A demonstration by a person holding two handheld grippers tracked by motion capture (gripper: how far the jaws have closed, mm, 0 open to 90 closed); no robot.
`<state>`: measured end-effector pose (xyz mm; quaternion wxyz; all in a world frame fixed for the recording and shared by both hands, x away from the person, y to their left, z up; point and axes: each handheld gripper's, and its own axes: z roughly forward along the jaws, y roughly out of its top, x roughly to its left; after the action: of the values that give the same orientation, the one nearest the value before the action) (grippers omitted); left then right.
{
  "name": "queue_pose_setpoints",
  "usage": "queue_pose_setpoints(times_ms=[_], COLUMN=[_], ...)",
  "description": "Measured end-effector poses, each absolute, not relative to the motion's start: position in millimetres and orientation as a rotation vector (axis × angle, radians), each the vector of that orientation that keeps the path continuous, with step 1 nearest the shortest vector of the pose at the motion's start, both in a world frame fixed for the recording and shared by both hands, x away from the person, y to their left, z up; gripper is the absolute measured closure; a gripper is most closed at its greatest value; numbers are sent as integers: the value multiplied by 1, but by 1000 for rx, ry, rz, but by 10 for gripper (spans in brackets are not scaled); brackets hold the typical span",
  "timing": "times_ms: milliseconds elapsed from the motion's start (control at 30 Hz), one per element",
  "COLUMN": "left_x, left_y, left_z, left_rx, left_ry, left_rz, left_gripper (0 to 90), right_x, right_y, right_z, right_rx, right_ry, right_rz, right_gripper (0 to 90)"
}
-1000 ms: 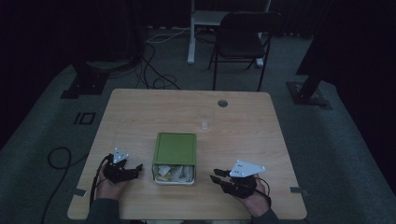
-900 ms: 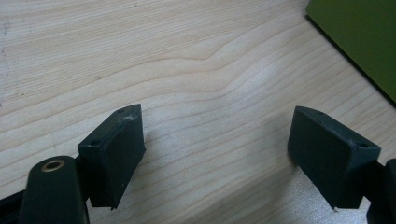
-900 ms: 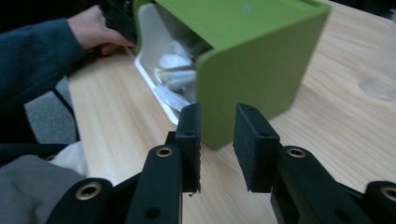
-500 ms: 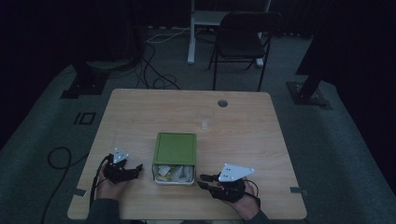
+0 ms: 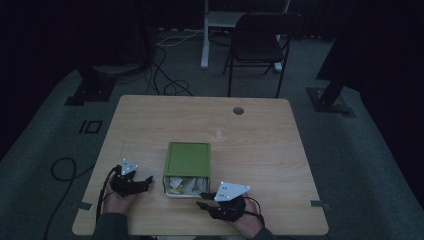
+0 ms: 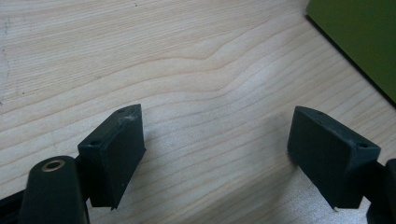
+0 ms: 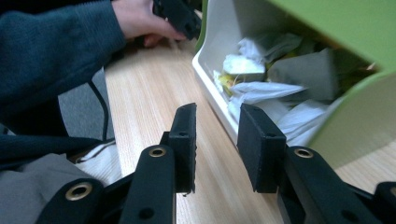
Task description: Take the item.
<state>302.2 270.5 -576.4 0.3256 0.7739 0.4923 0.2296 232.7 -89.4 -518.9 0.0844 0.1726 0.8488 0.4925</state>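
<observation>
At the table's near edge we see the green-lidded box [image 5: 187, 160] lying between both grippers, its open end stuffed with crumpled wrappers [image 7: 261, 88]. Our right gripper [image 7: 215, 140] stands narrowly parted beside that opening; we should aim low (past the white rim). Our left gripper [image 6: 212, 154] rests wide, empty.

Tongs [image 7: 215, 149] slightly parted beside white tray [image 7: 210, 79] of crumpled wrappers [image 7: 261, 88].
</observation>
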Motion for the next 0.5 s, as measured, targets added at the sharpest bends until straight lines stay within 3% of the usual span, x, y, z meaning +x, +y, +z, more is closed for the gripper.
queue_pose_setpoints(times_ms=[500], left_x=[302], left_y=[270], left_z=[-576], left_rx=[2028], left_ry=[1291], left_rz=[603], left_gripper=[197], right_x=[240], right_y=[-64], right_z=[-531], right_rx=[477], right_ry=[2534], right_rz=[1357], right_gripper=[634])
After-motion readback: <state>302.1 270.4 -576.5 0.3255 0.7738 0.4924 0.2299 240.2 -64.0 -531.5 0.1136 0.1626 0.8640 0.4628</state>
